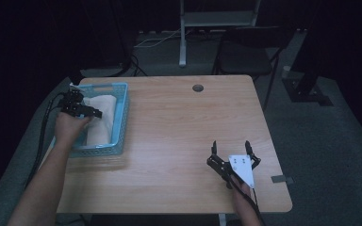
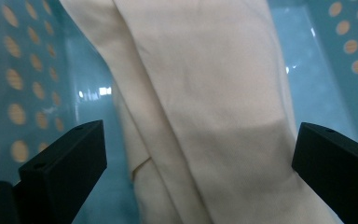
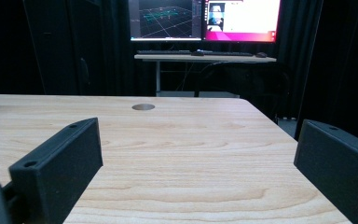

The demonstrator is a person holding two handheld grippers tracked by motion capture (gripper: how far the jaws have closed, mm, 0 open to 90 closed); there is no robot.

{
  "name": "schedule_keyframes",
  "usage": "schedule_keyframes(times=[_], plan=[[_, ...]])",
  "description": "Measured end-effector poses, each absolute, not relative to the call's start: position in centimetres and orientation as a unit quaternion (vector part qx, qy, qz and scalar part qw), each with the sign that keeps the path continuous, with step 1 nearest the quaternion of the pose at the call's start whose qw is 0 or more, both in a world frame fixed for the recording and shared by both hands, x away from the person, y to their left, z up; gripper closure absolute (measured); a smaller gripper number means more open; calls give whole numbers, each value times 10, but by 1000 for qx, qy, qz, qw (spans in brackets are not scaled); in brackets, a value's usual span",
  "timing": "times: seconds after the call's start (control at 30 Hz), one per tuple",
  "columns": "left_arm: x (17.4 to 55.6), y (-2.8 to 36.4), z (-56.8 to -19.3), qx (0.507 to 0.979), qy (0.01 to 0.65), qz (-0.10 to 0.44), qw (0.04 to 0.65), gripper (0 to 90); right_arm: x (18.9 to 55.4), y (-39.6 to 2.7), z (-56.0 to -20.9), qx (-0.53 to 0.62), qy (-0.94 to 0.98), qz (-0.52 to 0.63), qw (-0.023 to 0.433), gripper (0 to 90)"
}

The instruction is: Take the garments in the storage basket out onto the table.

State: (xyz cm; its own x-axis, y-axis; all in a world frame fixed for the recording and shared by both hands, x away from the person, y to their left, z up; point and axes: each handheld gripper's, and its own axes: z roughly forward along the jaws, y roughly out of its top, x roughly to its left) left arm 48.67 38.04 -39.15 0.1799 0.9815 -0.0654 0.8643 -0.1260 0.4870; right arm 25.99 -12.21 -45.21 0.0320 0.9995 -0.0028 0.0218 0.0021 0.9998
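The left gripper (image 1: 86, 111) hangs over the blue basket (image 1: 121, 123) at the left edge of the table (image 1: 179, 136), its jaws spread wide on both sides of the cream cloth (image 2: 205, 102) and not touching it. The cloth lies folded inside the basket. The right gripper (image 1: 231, 151) rests near the front right corner, also spread and holding nothing. I judge that the cloth is already placed, or not yet grasped; I cannot tell which.
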Motion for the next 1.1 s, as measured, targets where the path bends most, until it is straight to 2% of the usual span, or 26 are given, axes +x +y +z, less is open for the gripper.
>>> schedule_keyframes(times=[0.37,0.6,0.67,0.77,0.97,1.03,1.1], plan=[[491,378,-395,725,634,170,209,26,260,-122,-452,514,497,486,502,5],[491,368,-406,743,616,207,160,25,260,-122,-452,514,497,486,502,4],[491,364,-409,745,613,219,149,0,260,-122,-452,514,498,486,502,4],[492,362,-410,743,616,220,142,0,260,-122,-452,514,498,486,502,4],[492,359,-411,742,624,205,136,0,260,-122,-452,514,498,486,502,4],[495,362,-419,732,650,105,175,28,260,-123,-452,515,498,486,502,4],[495,360,-420,738,643,103,177,0,260,-123,-452,514,497,486,502,4]])
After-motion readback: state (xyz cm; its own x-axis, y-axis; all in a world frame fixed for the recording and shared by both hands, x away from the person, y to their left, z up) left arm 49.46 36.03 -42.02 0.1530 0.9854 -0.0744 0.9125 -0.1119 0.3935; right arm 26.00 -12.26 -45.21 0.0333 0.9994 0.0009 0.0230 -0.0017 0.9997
